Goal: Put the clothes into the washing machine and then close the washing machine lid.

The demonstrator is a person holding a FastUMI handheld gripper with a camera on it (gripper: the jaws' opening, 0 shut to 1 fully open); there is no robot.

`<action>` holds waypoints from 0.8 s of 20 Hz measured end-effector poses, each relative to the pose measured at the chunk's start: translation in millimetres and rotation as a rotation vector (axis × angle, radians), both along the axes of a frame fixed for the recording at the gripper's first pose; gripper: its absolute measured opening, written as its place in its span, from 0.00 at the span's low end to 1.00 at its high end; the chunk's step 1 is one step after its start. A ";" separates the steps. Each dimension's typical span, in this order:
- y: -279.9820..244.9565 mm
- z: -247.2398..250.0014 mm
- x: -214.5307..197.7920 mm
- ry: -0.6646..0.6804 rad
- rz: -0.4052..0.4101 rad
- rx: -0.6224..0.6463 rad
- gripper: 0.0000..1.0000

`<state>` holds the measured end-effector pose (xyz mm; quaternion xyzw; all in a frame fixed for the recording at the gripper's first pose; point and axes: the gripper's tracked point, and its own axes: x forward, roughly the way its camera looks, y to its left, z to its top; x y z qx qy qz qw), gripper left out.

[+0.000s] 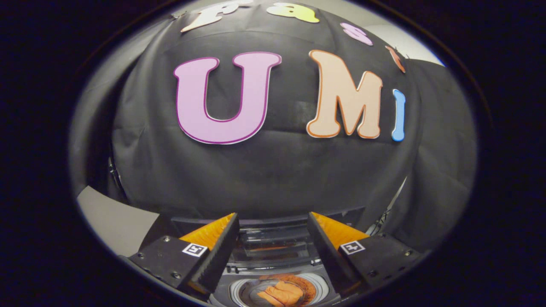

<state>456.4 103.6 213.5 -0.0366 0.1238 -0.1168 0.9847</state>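
My gripper point(273, 232) hangs above the washing machine point(273, 260), its two fingers spread wide apart with nothing between them but open air. No cloth, no lid edge, no part of the machine touches either finger point(215, 249); both pads face each other across a broad gap.

Through that gap, below and just ahead of my fingertips, lies the top of the washing machine. Its lid point(275, 243) stands raised at the far side of the opening, a dark see-through panel tilted up beyond my fingers and catching a faint warm reflection. Nearer to me, under the space between my fingers, the round drum point(239, 294) shows its pale metal rim, open to view.

Inside the drum rest the clothes point(283, 294), a crumpled orange bundle lying low in the tub, well under my fingers and apart from them. The bundle sits roughly centred between my two fingers, a little toward my right one. How many pieces it is made of, I cannot tell.

Beyond the machine and beyond my fingertips rises the booth's black cloth wall point(273, 179), draped and creased. To the left of my left finger, a strip of pale floor point(115, 221) runs beside the machine's corner.
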 end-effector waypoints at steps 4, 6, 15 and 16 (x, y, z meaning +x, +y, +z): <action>3.2 -7.6 27.0 0.016 -0.008 -0.009 0.97; 3.2 -7.7 38.9 0.006 -0.010 -0.013 0.98; 11.0 -36.1 51.6 0.069 0.011 0.042 0.94; 10.4 -33.0 52.0 0.059 0.030 0.024 0.95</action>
